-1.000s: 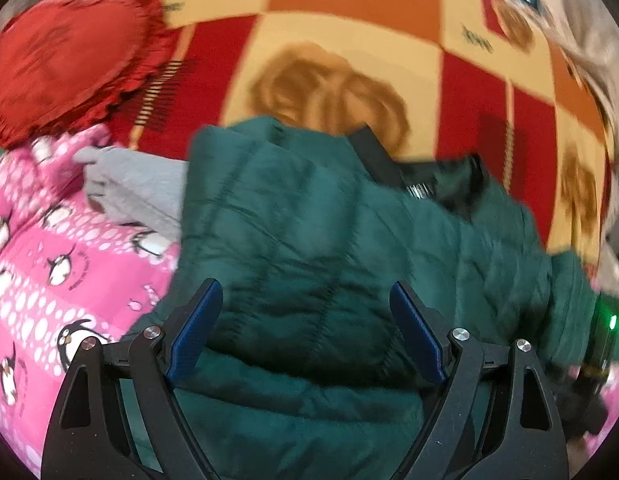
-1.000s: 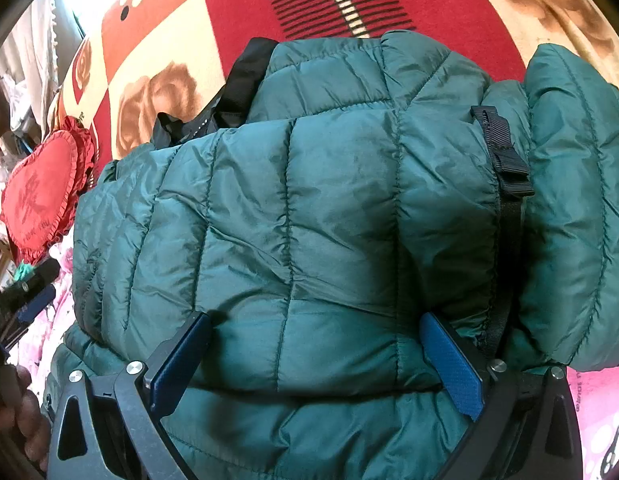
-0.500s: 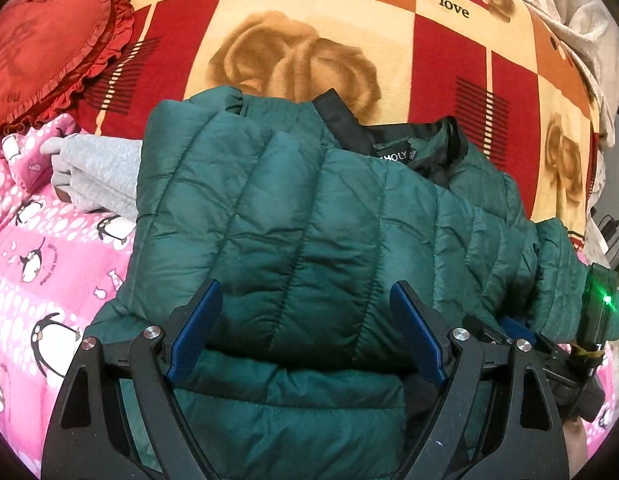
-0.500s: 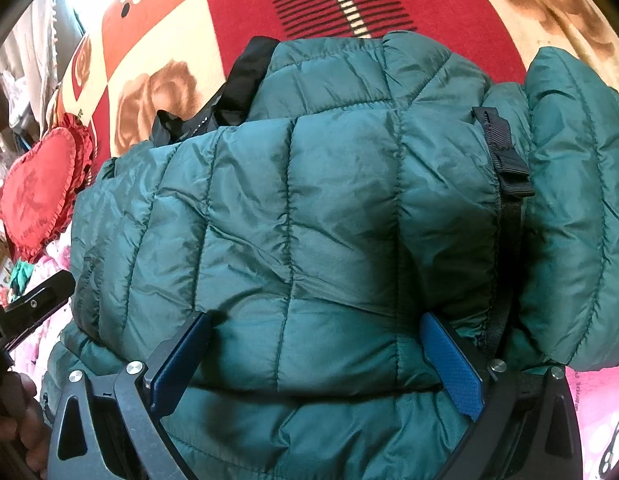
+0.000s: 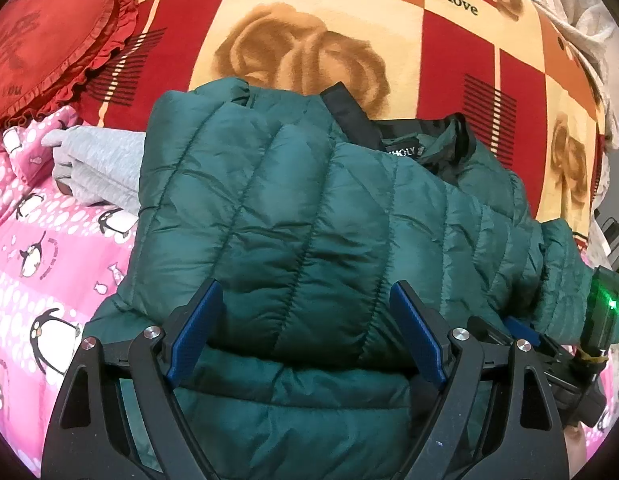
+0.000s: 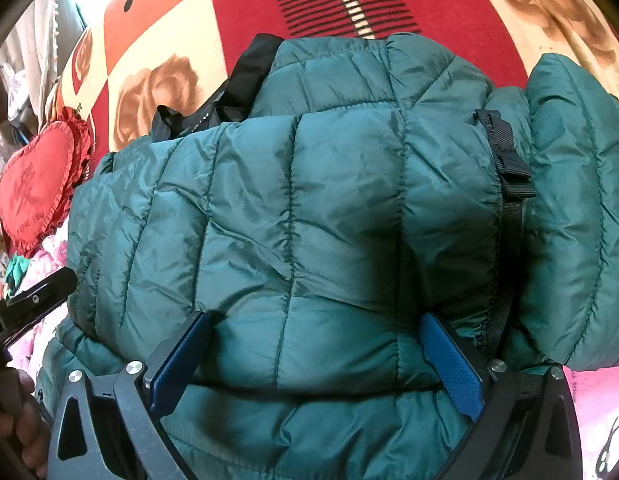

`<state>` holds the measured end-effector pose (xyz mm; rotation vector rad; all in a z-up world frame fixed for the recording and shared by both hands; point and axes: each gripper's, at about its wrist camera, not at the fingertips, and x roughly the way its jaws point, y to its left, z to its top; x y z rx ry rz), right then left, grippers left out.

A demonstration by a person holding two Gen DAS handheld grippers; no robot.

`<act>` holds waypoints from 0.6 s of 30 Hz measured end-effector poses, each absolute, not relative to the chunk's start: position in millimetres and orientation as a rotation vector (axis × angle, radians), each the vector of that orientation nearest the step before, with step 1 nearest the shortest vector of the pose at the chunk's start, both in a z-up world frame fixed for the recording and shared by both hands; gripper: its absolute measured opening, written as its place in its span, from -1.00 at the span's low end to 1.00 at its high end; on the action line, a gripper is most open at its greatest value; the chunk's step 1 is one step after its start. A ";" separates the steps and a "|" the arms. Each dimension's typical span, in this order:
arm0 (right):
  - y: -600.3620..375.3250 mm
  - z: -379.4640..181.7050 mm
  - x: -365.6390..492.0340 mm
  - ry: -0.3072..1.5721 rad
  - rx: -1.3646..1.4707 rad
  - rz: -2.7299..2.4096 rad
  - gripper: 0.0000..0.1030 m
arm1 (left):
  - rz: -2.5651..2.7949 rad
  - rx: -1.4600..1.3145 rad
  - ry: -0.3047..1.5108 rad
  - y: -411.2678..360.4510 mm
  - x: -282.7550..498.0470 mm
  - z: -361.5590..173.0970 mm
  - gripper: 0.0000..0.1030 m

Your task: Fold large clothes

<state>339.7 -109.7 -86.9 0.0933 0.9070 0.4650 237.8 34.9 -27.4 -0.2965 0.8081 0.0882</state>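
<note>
The left hand-held gripper (image 5: 305, 336) stands wide open, its blue pads (image 5: 193, 332) on either side of a puffed fold of the green quilted jacket (image 5: 309, 216); whether they press the fabric cannot be told. The right hand-held gripper (image 6: 315, 360) is likewise spread wide around the folded jacket (image 6: 309, 220), grip unclear. The jacket lies directly ahead of both grippers on a bed, over a red and cream rose-patterned blanket (image 5: 301, 48); a grey garment (image 5: 97, 164) sits ahead-left of the left gripper on a pink penguin-print cover (image 5: 41, 248); a red heart cushion (image 5: 41, 40) lies farther left.
</note>
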 end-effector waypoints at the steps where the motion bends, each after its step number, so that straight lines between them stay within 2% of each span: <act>1: -110.2 -86.9 339.8 0.908 0.095 0.466 1.00 | 0.090 -0.299 0.808 35.7 238.0 -27.5 0.66; 6: -112.7 -71.9 329.9 0.914 0.071 0.421 0.99 | 0.104 -0.302 0.820 37.6 239.5 -33.4 0.66; 11: -144.4 -31.2 295.0 0.810 0.055 0.350 0.99 | 0.097 -0.317 0.806 37.1 234.5 -32.1 0.66; 18: -290.3 8.2 267.8 0.688 0.110 -0.008 0.99 | 0.073 -0.304 0.790 29.6 228.0 -26.7 0.66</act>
